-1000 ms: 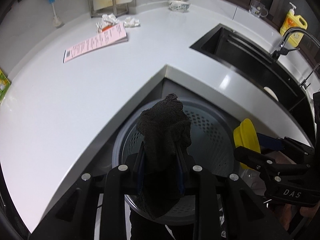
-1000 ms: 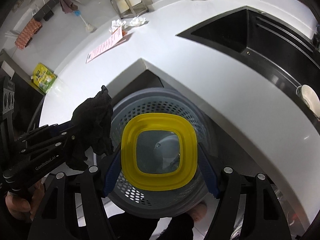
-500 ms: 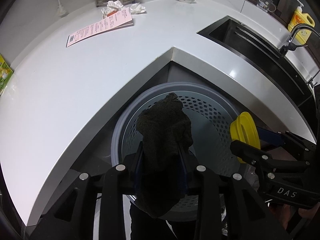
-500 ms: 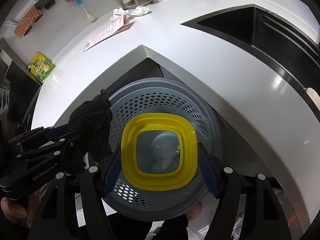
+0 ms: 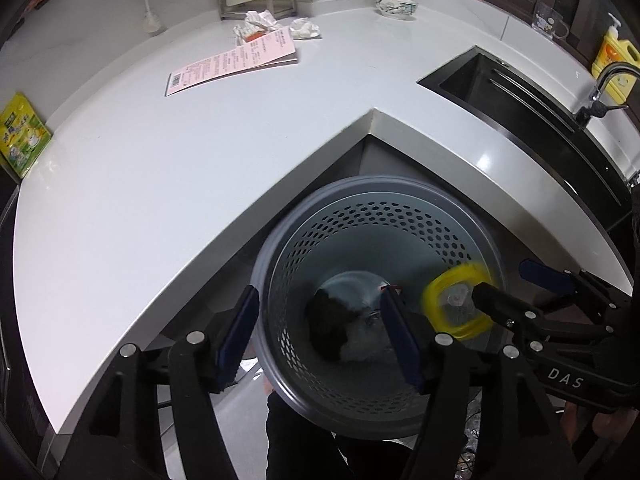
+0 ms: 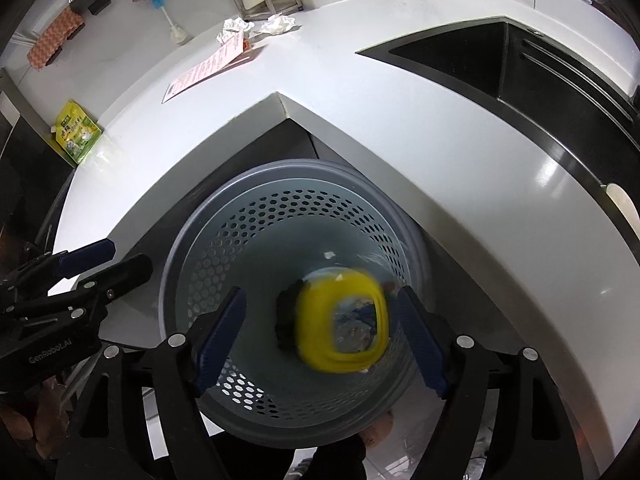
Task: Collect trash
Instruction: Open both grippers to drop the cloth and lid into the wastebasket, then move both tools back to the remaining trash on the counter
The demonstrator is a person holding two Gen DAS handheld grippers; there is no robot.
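Observation:
A grey perforated bin [image 5: 280, 248] stands on the floor in the counter's inner corner. A black cloth [image 5: 328, 332] lies at its bottom, partly hidden by the lid in the right wrist view [image 6: 286, 320]. My left gripper [image 5: 318, 336] hovers over the bin with its jaws opening and nothing between the pads. A yellow-rimmed clear lid [image 6: 340, 320], blurred, is dropping inside the bin. My right gripper [image 6: 320, 340] is above it, jaws opening, pads clear of the lid. Each gripper shows in the other's view: right [image 5: 504, 280], left [image 6: 126, 256].
The white L-shaped counter [image 5: 160, 184] holds a pink leaflet [image 5: 232, 64], crumpled tissues [image 5: 260, 22], a green packet [image 5: 24, 136] and a bowl [image 5: 396, 2]. A black sink [image 5: 520, 112] with a tap and a yellow soap bottle [image 5: 618, 60] lie to the right.
The left jaws opened and the black cloth fell to the bin's bottom. The right jaws widened and the yellow lid left them, dropping into the bin. Both hands stayed over the bin.

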